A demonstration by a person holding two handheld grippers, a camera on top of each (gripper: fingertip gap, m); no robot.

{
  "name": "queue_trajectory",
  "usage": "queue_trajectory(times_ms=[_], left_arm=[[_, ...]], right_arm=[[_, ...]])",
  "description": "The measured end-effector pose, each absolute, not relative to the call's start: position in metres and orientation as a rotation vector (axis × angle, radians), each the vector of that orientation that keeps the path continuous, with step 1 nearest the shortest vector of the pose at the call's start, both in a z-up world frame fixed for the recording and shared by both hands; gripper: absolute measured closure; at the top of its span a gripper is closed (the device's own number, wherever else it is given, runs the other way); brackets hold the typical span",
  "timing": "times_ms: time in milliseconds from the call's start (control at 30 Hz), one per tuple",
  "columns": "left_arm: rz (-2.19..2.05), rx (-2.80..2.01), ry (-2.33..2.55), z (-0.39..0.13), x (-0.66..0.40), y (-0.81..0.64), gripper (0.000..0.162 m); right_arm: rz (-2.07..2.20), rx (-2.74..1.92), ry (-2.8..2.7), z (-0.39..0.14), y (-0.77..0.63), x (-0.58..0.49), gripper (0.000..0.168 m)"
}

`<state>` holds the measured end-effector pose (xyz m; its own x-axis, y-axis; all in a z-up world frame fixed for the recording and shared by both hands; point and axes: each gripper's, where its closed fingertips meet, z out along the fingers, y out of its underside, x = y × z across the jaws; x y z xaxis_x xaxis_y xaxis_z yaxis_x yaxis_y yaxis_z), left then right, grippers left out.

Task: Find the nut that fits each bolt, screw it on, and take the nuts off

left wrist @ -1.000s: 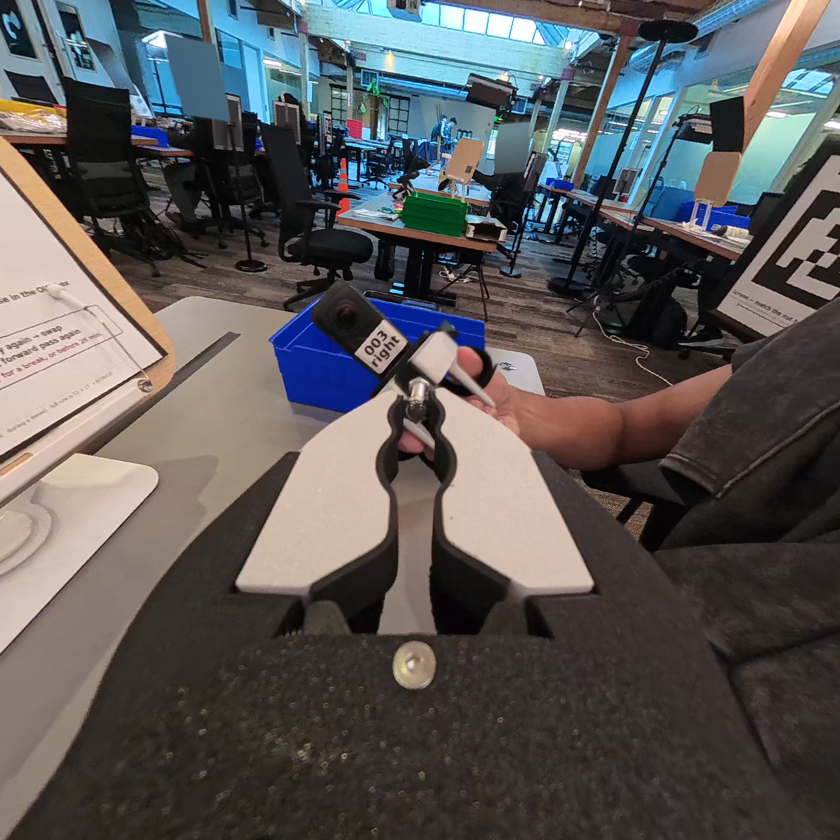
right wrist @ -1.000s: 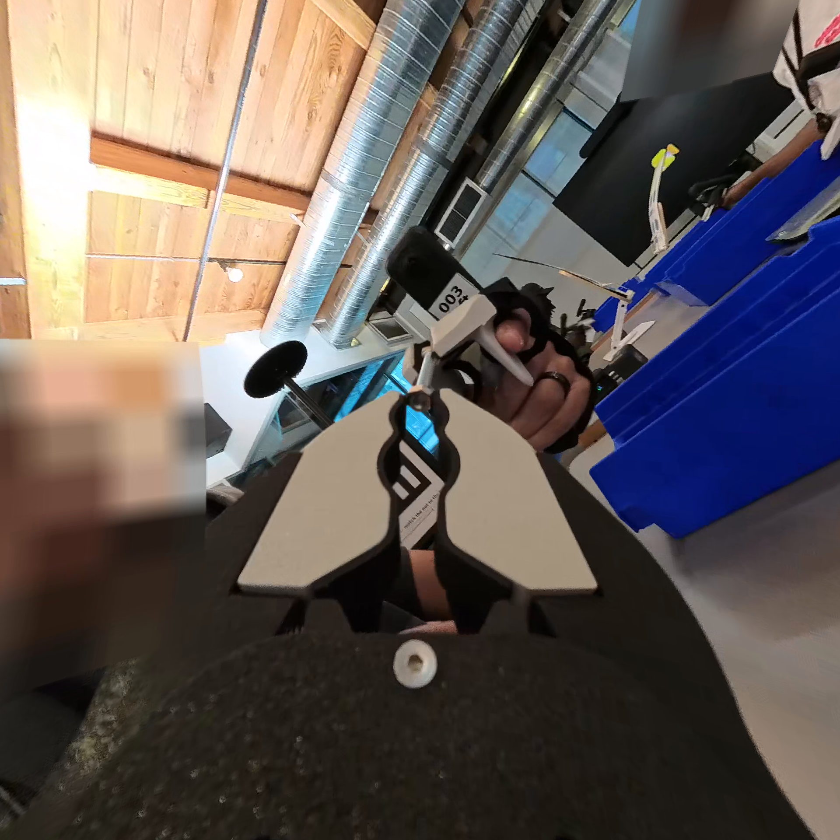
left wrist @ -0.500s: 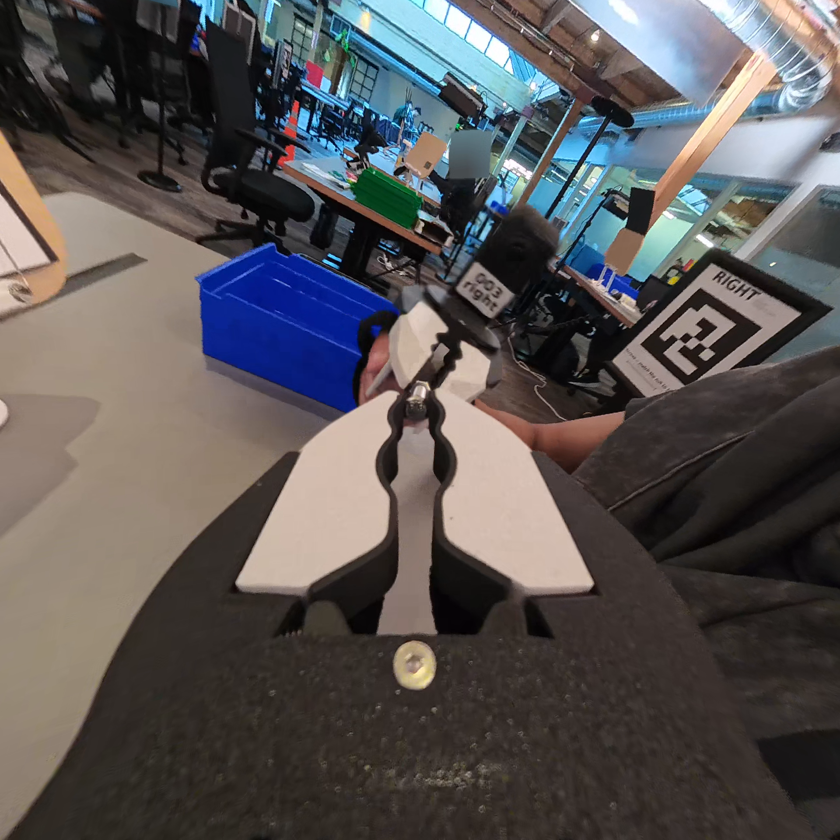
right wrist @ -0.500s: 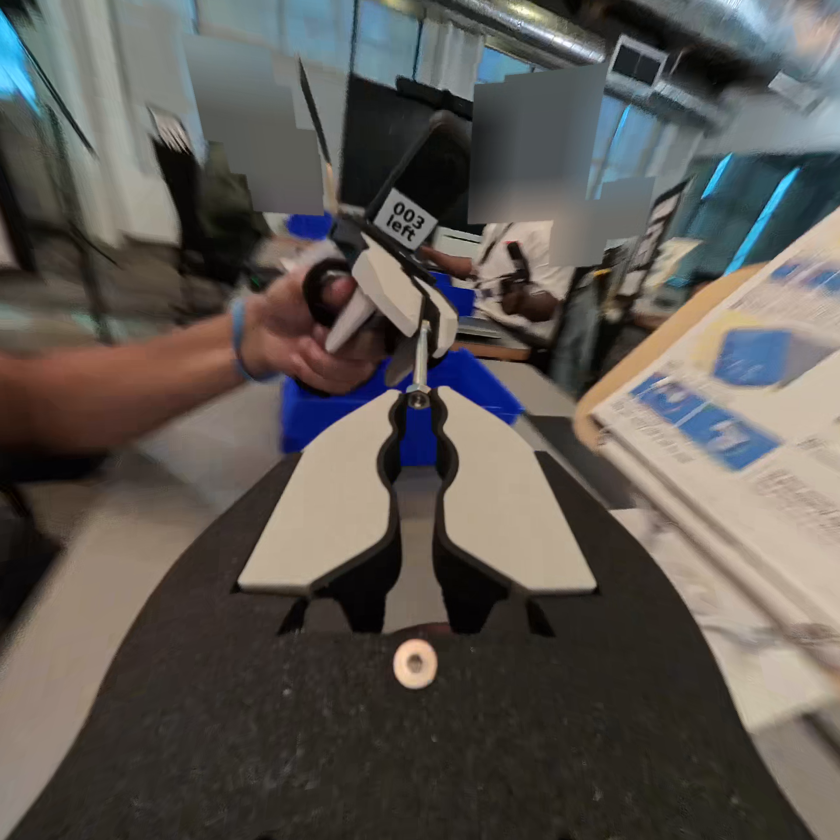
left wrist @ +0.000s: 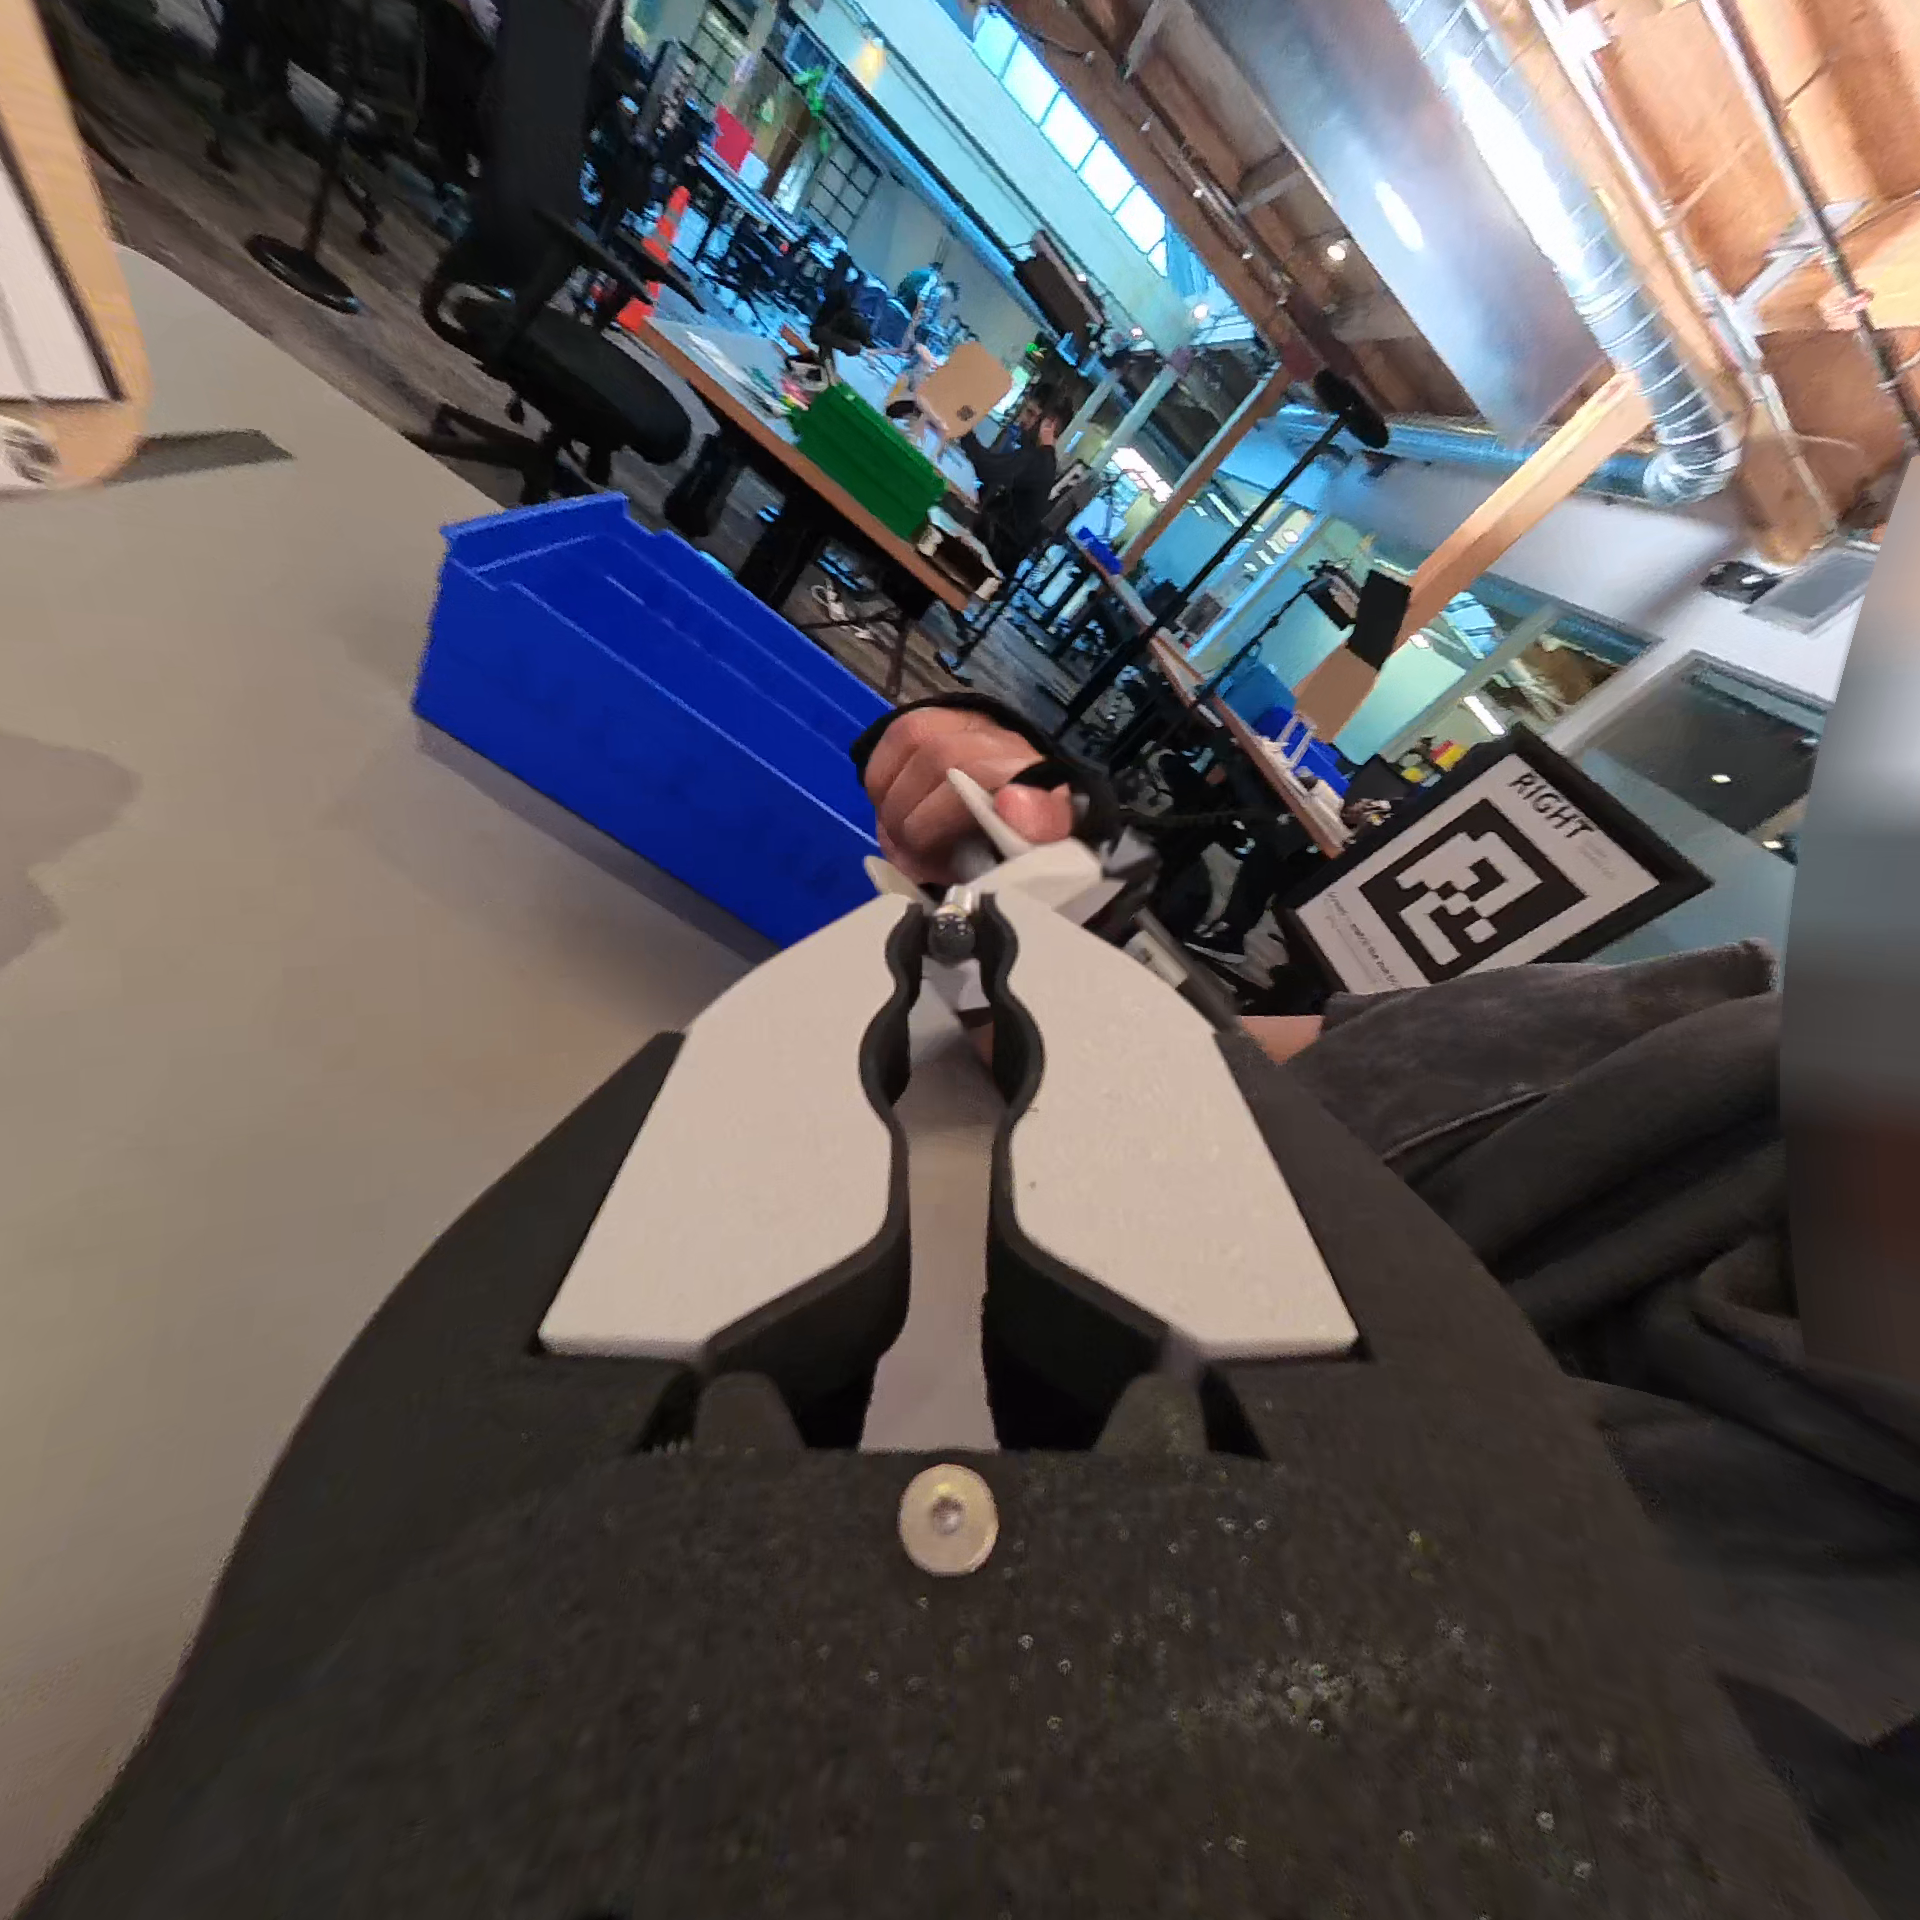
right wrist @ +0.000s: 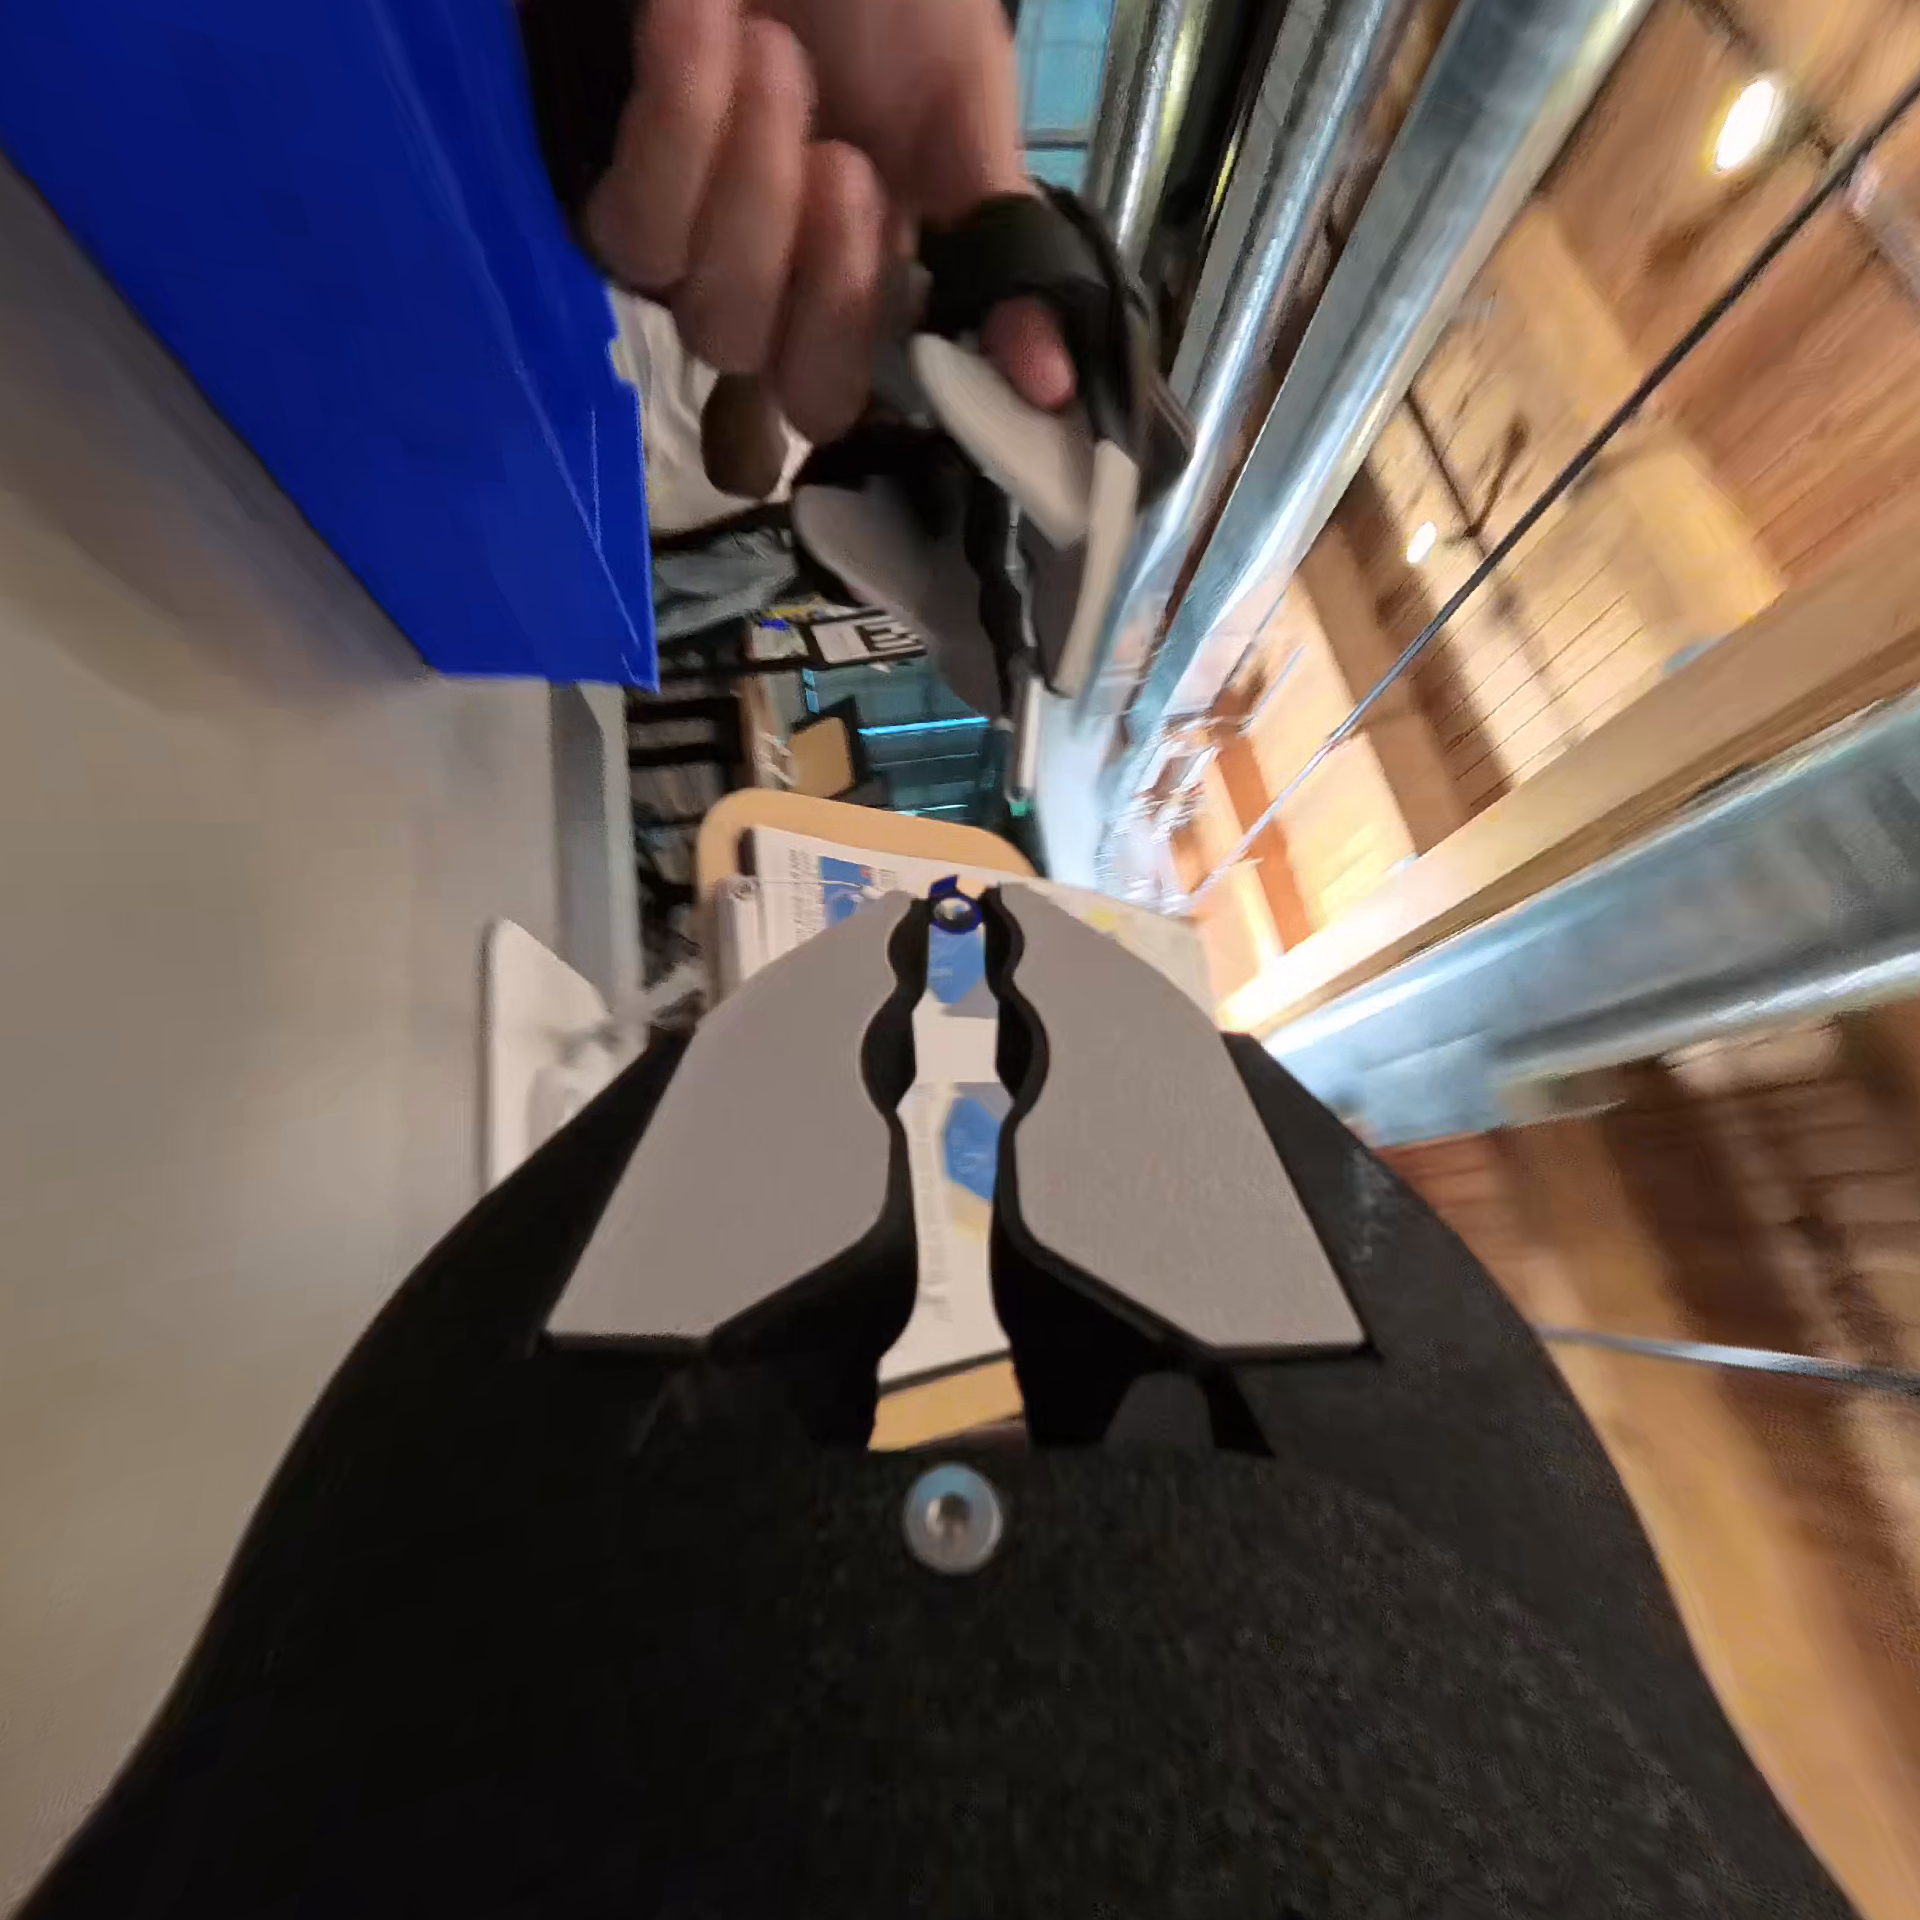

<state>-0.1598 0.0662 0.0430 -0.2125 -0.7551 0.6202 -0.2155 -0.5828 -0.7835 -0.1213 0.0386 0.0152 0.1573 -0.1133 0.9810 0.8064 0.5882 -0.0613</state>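
Observation:
My left gripper (left wrist: 951, 920) is shut on a small metal bolt (left wrist: 951, 932), pinched at its tips and held above the grey table (left wrist: 260, 987). Just beyond it a hand holds the right gripper, whose white fingers (left wrist: 1039, 864) are close to the bolt. In the right wrist view my right gripper (right wrist: 953, 906) is shut on a small ring-shaped nut (right wrist: 953, 912), and its hole is empty. The left gripper's fingers (right wrist: 997, 447) show blurred at the top of that view, apart from the nut.
A blue bin (left wrist: 644, 707) stands on the table behind the grippers and also shows in the right wrist view (right wrist: 312, 312). A wooden board with printed sheets (right wrist: 831, 842) stands on the table. A black-and-white marker sign (left wrist: 1486, 883) and a dark sleeve (left wrist: 1558, 1091) are at the right.
Half a second ago the bolt's shaft ran from the left gripper into the nut in the right gripper. Now the nut is free of the bolt and both grippers have rolled and swung apart.

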Motion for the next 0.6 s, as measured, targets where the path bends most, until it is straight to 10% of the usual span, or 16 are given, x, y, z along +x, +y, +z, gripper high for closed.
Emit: queue_trajectory(times_ms=[400,600], left_arm=[[-0.693,-1.635,0.760,0.018,-0.171,0.125,0.152],[-0.771,-1.709,0.894,0.012,-0.146,0.105,0.152]], right_arm=[[0.646,-1.469,-0.700,0.037,0.068,-0.103,0.158],[0.690,-1.617,-0.620,0.022,0.080,-0.090,0.158]])
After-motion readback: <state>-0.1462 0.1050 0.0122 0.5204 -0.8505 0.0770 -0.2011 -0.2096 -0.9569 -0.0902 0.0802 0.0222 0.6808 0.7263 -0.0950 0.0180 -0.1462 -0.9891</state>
